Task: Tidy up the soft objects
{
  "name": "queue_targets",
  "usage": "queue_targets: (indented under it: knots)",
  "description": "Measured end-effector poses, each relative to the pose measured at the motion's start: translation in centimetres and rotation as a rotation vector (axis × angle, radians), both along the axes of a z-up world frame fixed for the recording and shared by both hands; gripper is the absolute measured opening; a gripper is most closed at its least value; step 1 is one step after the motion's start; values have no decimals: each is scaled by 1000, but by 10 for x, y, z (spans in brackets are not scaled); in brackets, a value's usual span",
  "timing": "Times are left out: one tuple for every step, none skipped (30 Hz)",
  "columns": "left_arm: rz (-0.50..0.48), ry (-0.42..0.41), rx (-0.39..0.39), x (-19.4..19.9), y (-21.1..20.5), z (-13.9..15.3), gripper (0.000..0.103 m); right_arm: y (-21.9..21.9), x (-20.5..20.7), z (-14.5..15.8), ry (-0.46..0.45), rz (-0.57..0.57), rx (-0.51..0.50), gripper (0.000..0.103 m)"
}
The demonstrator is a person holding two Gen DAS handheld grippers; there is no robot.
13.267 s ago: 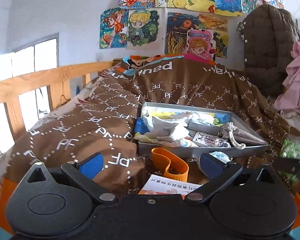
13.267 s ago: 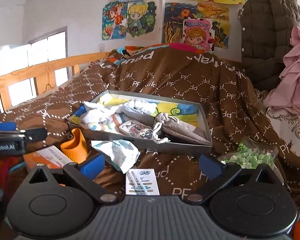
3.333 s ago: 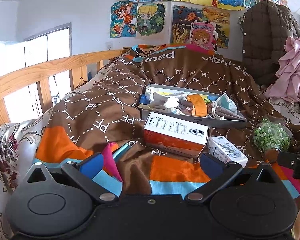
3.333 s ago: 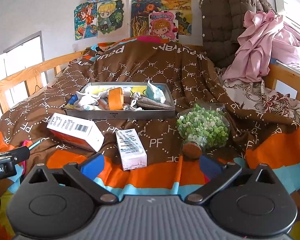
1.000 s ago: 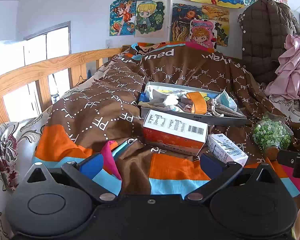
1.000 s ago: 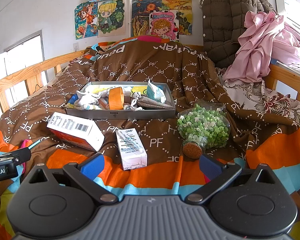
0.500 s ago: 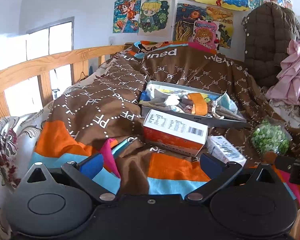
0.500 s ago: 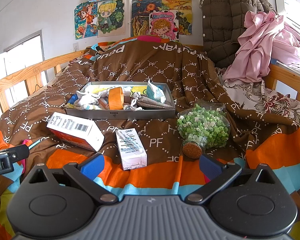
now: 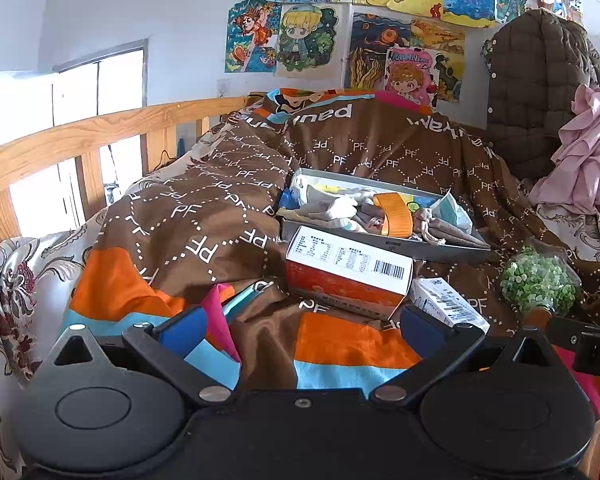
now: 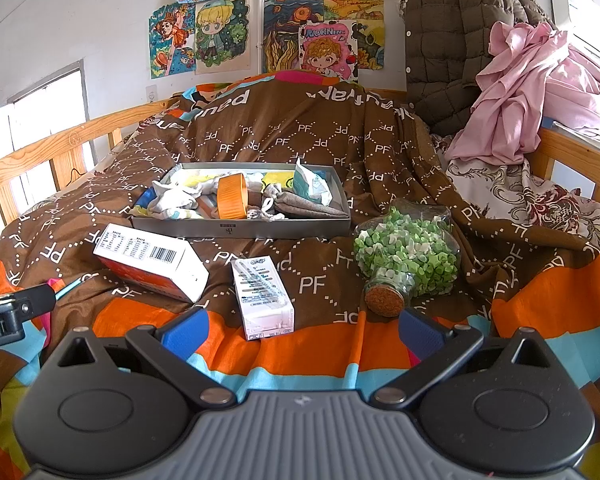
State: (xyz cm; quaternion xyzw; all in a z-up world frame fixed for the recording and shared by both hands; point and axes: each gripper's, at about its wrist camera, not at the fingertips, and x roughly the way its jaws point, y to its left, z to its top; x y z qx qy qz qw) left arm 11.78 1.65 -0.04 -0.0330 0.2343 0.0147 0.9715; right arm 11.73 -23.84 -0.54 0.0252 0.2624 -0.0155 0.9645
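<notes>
A grey tray [image 10: 240,231] [image 9: 428,249] sits mid-bed on the brown blanket. It holds white socks [image 10: 176,200], an orange band [image 10: 231,196] [image 9: 394,216], a grey drawstring pouch [image 10: 300,204] and a pale blue tissue pack [image 10: 312,188]. My left gripper [image 9: 300,326] is open and empty, low over the blanket's orange stripe, well short of the tray. My right gripper [image 10: 300,326] is also open and empty, near the front edge.
An orange-and-white box [image 10: 152,260] [image 9: 348,272], a small white carton [image 10: 264,296] and a corked jar of green bits [image 10: 408,256] lie before the tray. Wooden rail [image 9: 80,140] on the left; brown jacket [image 10: 460,40] and pink cloth [image 10: 532,92] at right.
Since the oldest frames both grippers have drawn back from the tray, and the orange band and the tissue pack now lie in it. Over the last second the left view shifted slightly.
</notes>
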Motion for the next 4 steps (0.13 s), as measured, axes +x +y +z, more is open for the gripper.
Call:
queue_targets:
  knots:
    - [-1, -1, -1, 0, 0, 0, 102, 0, 0, 0, 0, 0, 0, 103]
    - [-2, -1, -2, 0, 0, 0, 102, 0, 0, 0, 1, 0, 0, 103]
    - [-3, 0, -2, 0, 0, 0, 102, 0, 0, 0, 0, -1, 0, 103]
    - [-3, 0, -2, 0, 0, 0, 102, 0, 0, 0, 0, -1, 0, 103]
